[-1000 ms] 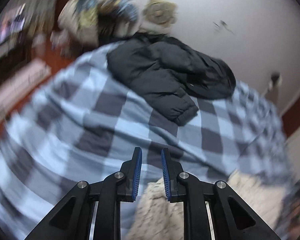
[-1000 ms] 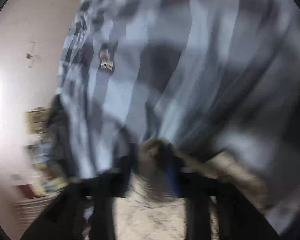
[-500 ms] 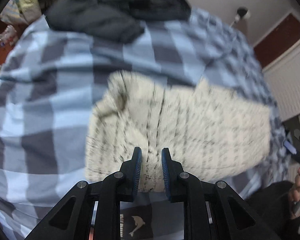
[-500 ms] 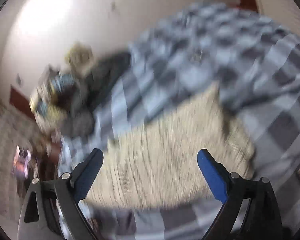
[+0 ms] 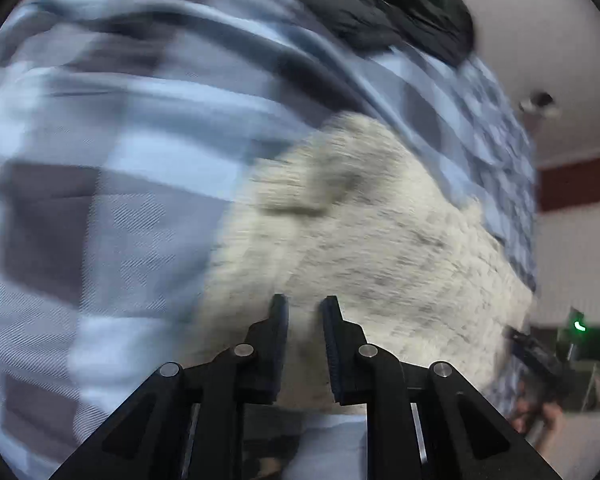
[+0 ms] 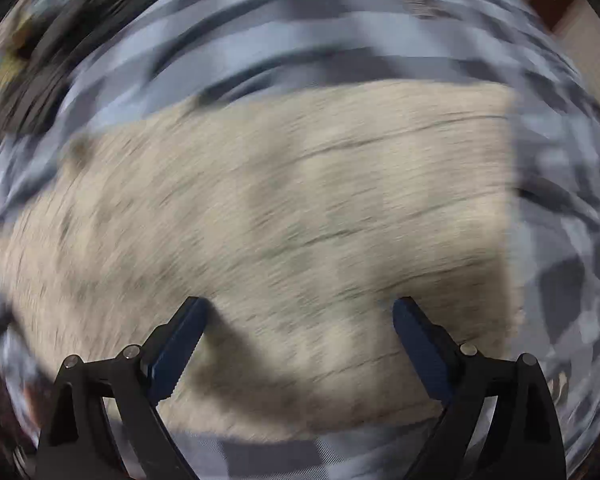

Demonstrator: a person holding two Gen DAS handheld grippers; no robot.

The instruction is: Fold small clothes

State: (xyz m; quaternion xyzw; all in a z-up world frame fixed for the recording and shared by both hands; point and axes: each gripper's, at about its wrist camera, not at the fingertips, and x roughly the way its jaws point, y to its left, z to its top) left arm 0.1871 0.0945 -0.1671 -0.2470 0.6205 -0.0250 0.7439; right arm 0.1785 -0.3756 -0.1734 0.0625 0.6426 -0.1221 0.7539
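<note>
A cream knitted garment with dark flecks point(image 5: 380, 248) lies folded on a blue and grey checked bedcover point(image 5: 100, 160). It also fills the middle of the right wrist view point(image 6: 300, 220), blurred by motion. My left gripper point(image 5: 304, 308) hovers over the garment's near edge, its jaws a narrow gap apart with nothing between them. My right gripper point(image 6: 298, 312) is wide open over the garment's near part and holds nothing.
A black padded jacket point(image 5: 380, 4) lies on the far side of the bed near a white wall point(image 5: 540, 40). The checked bedcover point(image 6: 340, 32) surrounds the garment. A device with a green light point(image 5: 578, 326) sits off the bed at the right.
My right gripper let go of the garment and opened wide, then swung down over it. My left gripper stayed almost closed and empty while its view swung across the garment.
</note>
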